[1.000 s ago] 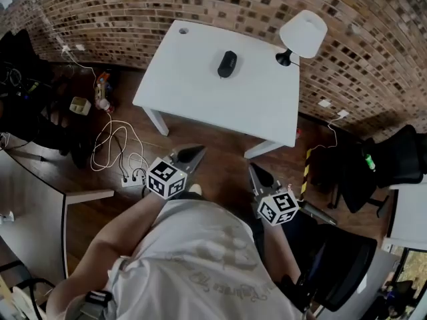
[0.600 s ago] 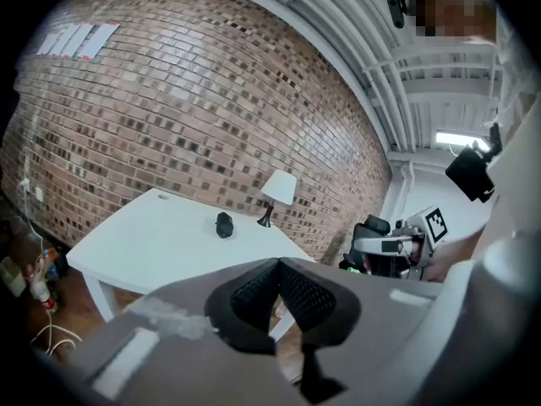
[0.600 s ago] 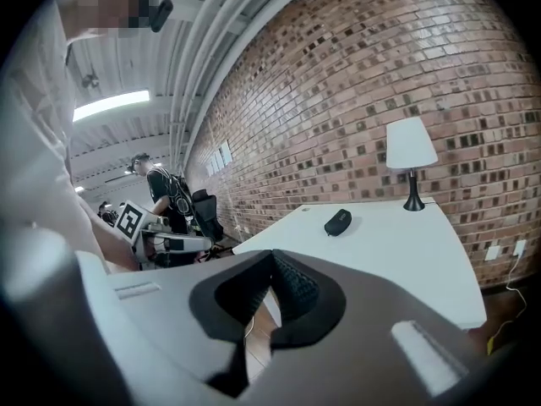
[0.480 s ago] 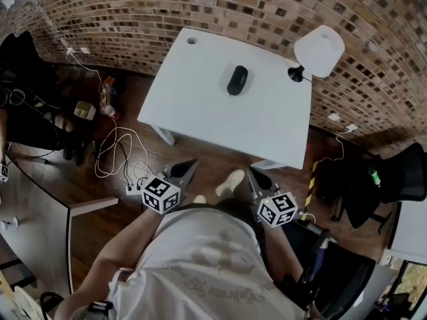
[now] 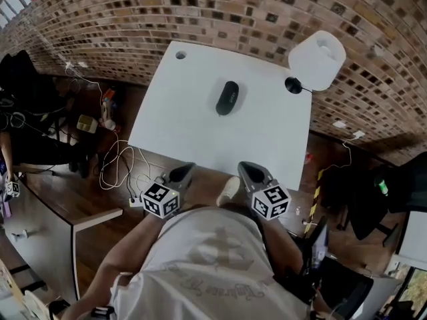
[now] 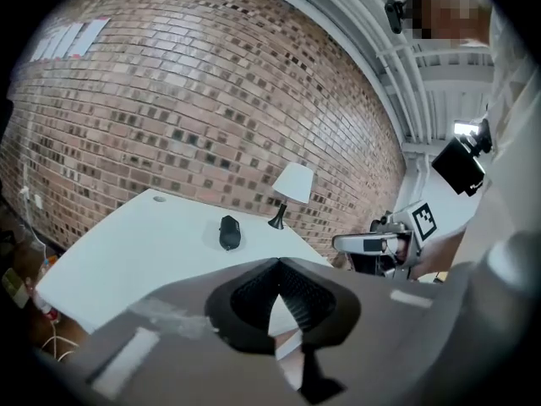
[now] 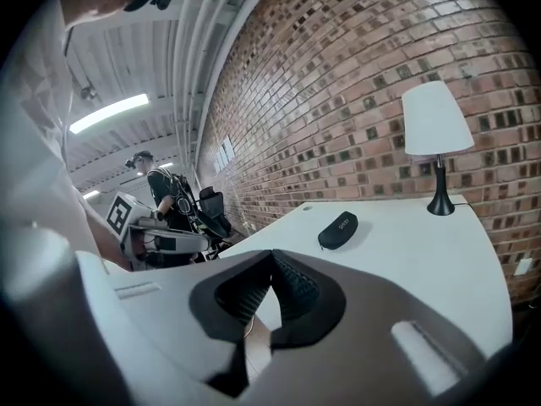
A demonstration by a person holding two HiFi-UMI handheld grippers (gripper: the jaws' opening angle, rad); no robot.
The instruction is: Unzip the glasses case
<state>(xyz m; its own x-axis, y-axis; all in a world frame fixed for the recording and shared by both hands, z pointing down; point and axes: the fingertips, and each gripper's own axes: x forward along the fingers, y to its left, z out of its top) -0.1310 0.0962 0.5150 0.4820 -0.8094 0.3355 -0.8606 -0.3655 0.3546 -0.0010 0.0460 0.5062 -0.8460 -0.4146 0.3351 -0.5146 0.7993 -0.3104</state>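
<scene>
A black glasses case (image 5: 227, 98) lies zipped near the middle of the white table (image 5: 180, 132), also seen as the case (image 6: 229, 232) in the left gripper view and as the case (image 7: 338, 229) in the right gripper view. My left gripper (image 5: 184, 171) is at the table's near edge, shut and empty. My right gripper (image 5: 246, 169) is beside it, just over the near edge, also shut with nothing in it. Both point toward the case from well short of it. Each gripper shows in the other's view: the right gripper (image 6: 372, 244) and the left gripper (image 7: 161, 242).
A white-shaded lamp (image 5: 317, 60) on a black base stands at the table's far right corner. A brick wall (image 5: 233, 12) runs behind the table. Cables and a power strip (image 5: 123, 172) lie on the wooden floor at left; black chairs (image 5: 373, 192) stand at right.
Both grippers have come forward from over the floor to the table's near edge. The table and case now sit closer and lower in the head view. The jaws stayed shut.
</scene>
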